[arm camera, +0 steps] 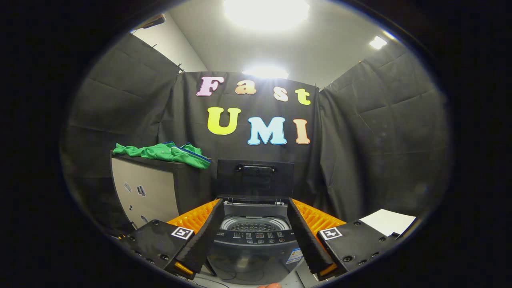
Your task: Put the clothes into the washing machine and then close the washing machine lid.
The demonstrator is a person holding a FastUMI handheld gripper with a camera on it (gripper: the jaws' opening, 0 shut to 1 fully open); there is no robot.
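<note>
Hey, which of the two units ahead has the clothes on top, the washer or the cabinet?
The cabinet, beside the washer: green clothes lie on its top. The washer, seen between the open gripper fingers, has its lid raised and its drum bare.

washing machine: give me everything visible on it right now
The washing machine is a dark grey top-loader standing beyond the open gripper, framed between its spread fingers, nothing touching it. Its lid is up, near vertical against the booth wall, with a dark handle bar across it. The opening shows a pale perforated drum, no clothes seen inside. A control strip with small buttons runs along the front edge; a sticker sits on the front panel. A cabinet holding the green garment stands to its left.
</note>
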